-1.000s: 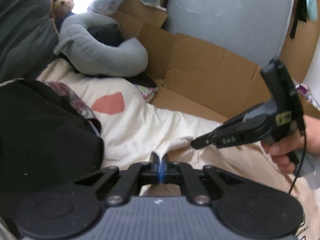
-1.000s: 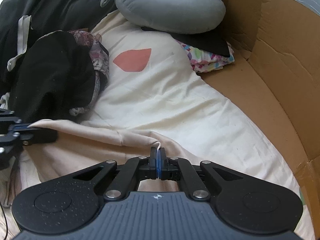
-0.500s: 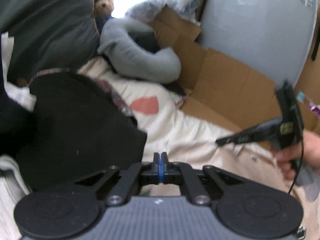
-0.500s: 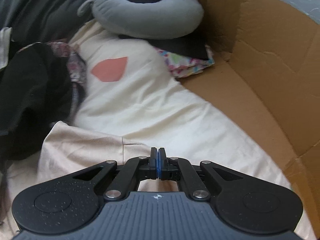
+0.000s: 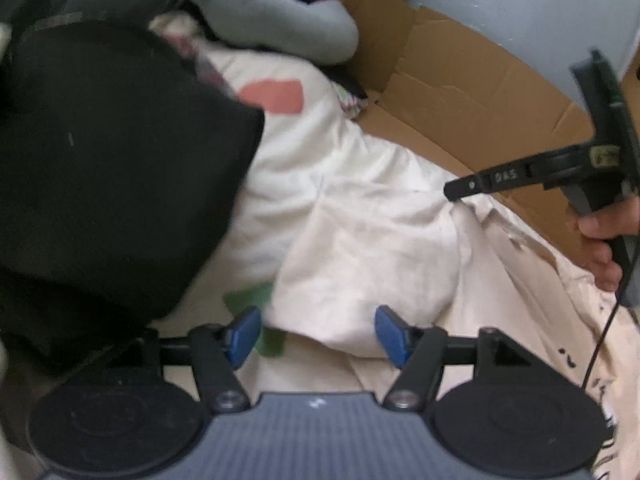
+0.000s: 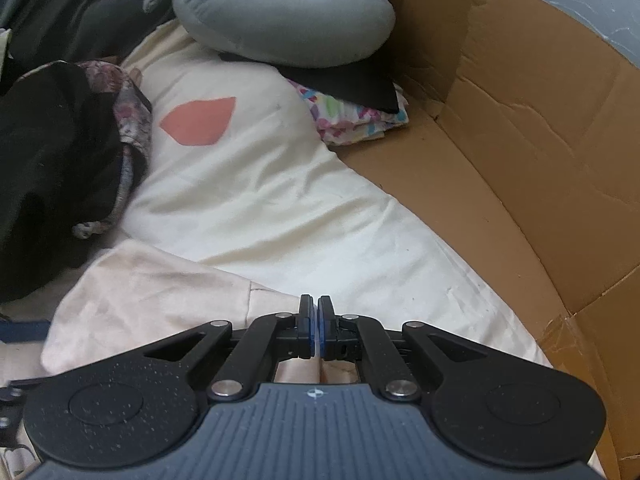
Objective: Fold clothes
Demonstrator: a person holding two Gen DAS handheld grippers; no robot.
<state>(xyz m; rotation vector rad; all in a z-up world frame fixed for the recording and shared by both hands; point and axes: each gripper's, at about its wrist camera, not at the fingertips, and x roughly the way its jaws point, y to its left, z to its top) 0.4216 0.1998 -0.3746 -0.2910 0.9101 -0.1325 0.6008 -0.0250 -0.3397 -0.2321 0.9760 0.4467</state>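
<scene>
Cream cotton garment (image 5: 372,248) is lying rumpled on the pale sheet with a coral patch (image 6: 256,184), spreading from the centre of the left wrist view out toward 4 o'clock — one flap is sitting doubled over, so folding looks only begun. Left gripper (image 5: 318,334) is opening, its blue pads spreading with cloth lying between them but not pinched. Right gripper (image 6: 316,320) is pressing its jaws together on what looks like a thin edge of the garment. Black crumpled clothing (image 5: 112,168) at 9 o'clock is waiting unfolded — most of the work seems left.
</scene>
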